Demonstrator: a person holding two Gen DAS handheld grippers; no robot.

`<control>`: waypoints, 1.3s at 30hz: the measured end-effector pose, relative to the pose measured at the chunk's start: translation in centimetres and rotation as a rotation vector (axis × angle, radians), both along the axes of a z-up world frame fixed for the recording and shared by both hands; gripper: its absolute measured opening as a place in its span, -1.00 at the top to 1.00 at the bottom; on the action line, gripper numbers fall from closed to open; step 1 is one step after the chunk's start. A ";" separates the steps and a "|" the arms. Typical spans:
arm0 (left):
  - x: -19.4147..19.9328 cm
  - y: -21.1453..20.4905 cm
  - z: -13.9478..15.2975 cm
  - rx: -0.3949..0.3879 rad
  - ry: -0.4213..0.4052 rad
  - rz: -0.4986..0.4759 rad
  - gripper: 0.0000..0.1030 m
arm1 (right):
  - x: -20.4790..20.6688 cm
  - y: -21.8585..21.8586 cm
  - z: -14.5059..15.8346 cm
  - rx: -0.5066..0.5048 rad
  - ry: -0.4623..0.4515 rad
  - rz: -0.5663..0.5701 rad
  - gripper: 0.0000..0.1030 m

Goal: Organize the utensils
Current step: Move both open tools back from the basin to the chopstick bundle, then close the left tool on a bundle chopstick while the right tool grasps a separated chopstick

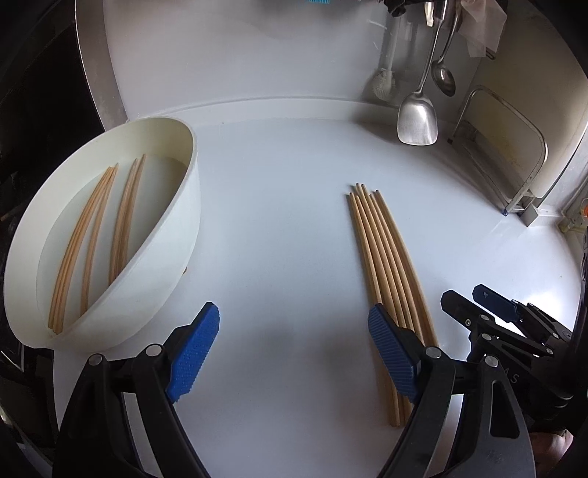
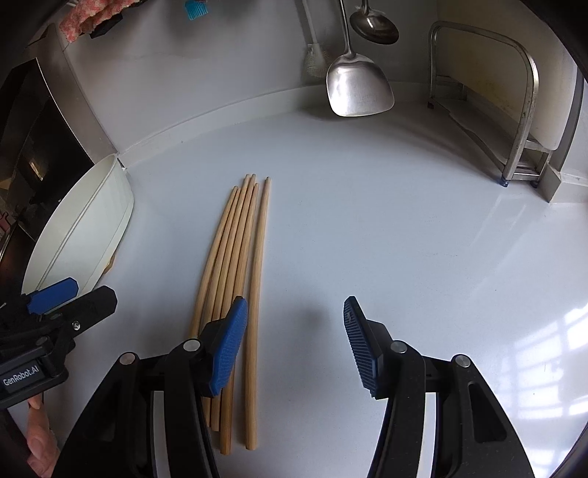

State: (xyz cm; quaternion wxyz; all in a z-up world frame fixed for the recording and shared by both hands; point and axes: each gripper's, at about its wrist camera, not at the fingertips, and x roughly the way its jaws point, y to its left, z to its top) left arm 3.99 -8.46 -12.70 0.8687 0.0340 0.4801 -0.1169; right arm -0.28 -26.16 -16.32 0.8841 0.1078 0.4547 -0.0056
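Observation:
Several bamboo chopsticks (image 1: 382,253) (image 2: 235,250) lie side by side on the white counter, pointing away from me. A white oval tub (image 1: 165,257) (image 2: 84,228) stands at the left with more chopsticks (image 1: 92,239) lying inside it. My left gripper (image 1: 294,316) (image 2: 90,290) is open between the tub and the bundle, with its right finger over the bundle's near end. My right gripper (image 2: 296,307) (image 1: 465,294) is open just right of the bundle, its left finger above the nearest sticks. Neither holds anything.
A steel spatula (image 1: 417,117) (image 2: 358,88), a ladle (image 1: 443,77) (image 2: 375,25) and a white brush (image 1: 384,82) hang at the back wall. A metal rack (image 1: 514,158) (image 2: 522,110) stands at the back right. A dark stove area borders the counter's left edge.

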 end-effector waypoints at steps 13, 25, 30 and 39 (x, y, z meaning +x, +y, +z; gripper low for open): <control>0.2 0.0 -0.9 -0.002 0.002 0.017 -0.59 | 0.8 0.7 -1.4 -0.050 0.006 0.017 -0.03; 0.5 -0.7 -1.8 -0.013 0.007 0.022 -0.59 | 1.1 2.6 -1.9 -0.191 0.000 0.080 -0.02; 0.6 -1.5 -2.4 -0.009 0.019 0.001 -0.59 | 0.9 2.3 -2.0 -0.206 -0.016 0.087 0.23; 0.9 -3.6 -3.2 -0.010 0.027 -0.037 -0.59 | 0.6 -0.1 -2.0 -0.211 -0.019 0.039 0.62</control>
